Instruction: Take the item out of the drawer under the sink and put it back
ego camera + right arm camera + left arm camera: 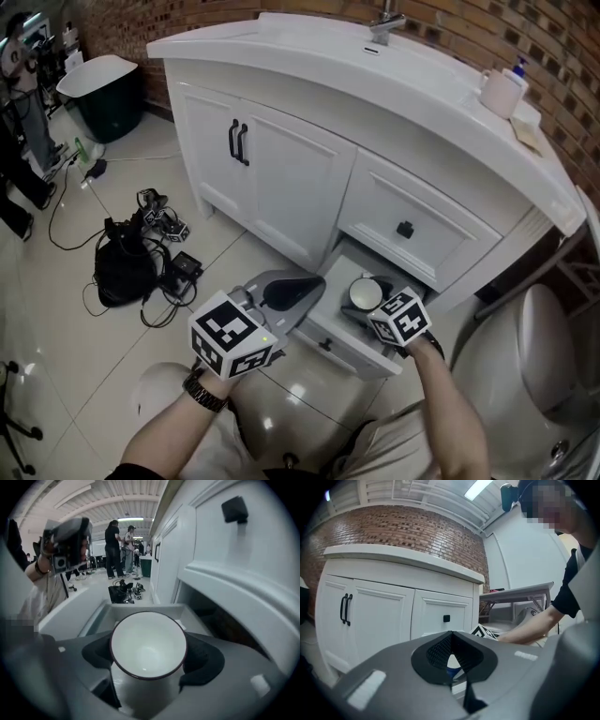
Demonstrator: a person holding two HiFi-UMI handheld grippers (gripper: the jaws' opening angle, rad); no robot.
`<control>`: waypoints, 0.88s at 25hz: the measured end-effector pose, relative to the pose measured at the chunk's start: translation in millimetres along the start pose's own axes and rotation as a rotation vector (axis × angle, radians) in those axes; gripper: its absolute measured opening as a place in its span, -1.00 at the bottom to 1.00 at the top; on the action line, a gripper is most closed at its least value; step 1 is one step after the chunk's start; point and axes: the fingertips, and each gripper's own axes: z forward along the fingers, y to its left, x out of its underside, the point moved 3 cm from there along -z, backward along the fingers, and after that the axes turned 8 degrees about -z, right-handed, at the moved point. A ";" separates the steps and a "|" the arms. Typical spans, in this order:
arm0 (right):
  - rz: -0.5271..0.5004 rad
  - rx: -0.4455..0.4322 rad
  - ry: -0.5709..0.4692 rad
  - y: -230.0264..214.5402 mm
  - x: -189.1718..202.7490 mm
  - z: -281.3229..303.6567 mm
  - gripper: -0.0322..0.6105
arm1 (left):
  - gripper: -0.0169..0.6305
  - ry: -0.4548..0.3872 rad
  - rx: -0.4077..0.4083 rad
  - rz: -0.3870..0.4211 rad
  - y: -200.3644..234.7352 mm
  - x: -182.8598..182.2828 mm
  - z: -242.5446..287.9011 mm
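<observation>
White cup [147, 641] at open drawer [328, 330]
Right gripper [149, 660] clamps it, drawer just beneath; left gripper [451, 660] closed, empty; putting back remains.

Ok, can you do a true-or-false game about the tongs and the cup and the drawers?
1. The right tongs are shut on the white round cup with the dark rim. True.
2. The left tongs hold a sponge. False: they are shut on nothing.
3. The white bottom drawer stands open. True.
4. The cup is full of water. False: it looks empty inside.
5. The white upper drawer with the black knob is open too. False: it is closed.
</observation>
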 end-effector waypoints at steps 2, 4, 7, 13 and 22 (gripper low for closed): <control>-0.005 0.009 0.024 -0.3 3.6 11.2 0.37 | -0.89 -0.007 -0.005 -0.004 1.3 -1.0 -2.9; 0.015 0.016 0.031 -1.7 4.0 15.2 0.37 | -0.89 -0.010 -0.008 -0.005 3.1 -2.0 -6.4; 0.018 0.009 0.020 -2.3 -2.2 5.8 0.52 | -0.89 -0.015 -0.012 -0.007 4.5 -3.1 -10.1; -0.008 0.233 -0.410 -14.5 -65.3 -115.2 0.04 | -0.89 -0.032 0.000 0.000 2.6 -5.8 -13.1; -0.017 0.488 -0.601 7.8 -76.3 -216.8 -0.89 | -0.89 0.013 0.060 0.029 -17.9 3.9 3.8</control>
